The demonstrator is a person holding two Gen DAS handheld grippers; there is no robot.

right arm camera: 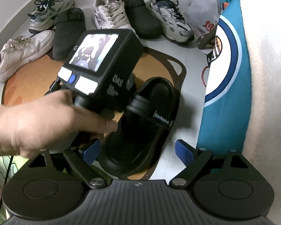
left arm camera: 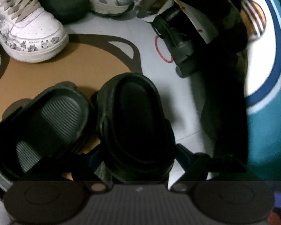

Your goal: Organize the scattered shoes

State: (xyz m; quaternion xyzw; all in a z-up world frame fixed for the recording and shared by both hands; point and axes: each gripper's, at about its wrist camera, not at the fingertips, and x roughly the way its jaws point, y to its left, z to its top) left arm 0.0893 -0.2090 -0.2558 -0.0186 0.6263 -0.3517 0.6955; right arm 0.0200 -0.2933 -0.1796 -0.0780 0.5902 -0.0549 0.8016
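Note:
Two black sandals lie side by side on a brown mat (left arm camera: 75, 61). One shows a grey ribbed insole (left arm camera: 46, 123). The other sandal (left arm camera: 134, 123) sits between the fingers of my left gripper (left arm camera: 138, 155), which stands wide; a sliver of floor shows beside the right finger (left arm camera: 185, 153). In the right wrist view a hand (right arm camera: 37, 121) holds the left gripper's screen housing (right arm camera: 101, 65) over that sandal (right arm camera: 151, 103). My right gripper (right arm camera: 137, 152) hovers above the sandal's end, open, and its right blue pad (right arm camera: 183, 153) is apart from the sole.
Beyond the mat (right arm camera: 28, 86) lie a patterned white sneaker (right arm camera: 110, 16), a black clog (right arm camera: 142, 18), a grey running shoe (right arm camera: 170, 20), another running shoe (right arm camera: 50, 9), a second clog (right arm camera: 69, 33) and a plain white sneaker (right arm camera: 22, 52). Teal cloth (right arm camera: 224, 93) and a plastic bag (right arm camera: 202, 13) stand at the right.

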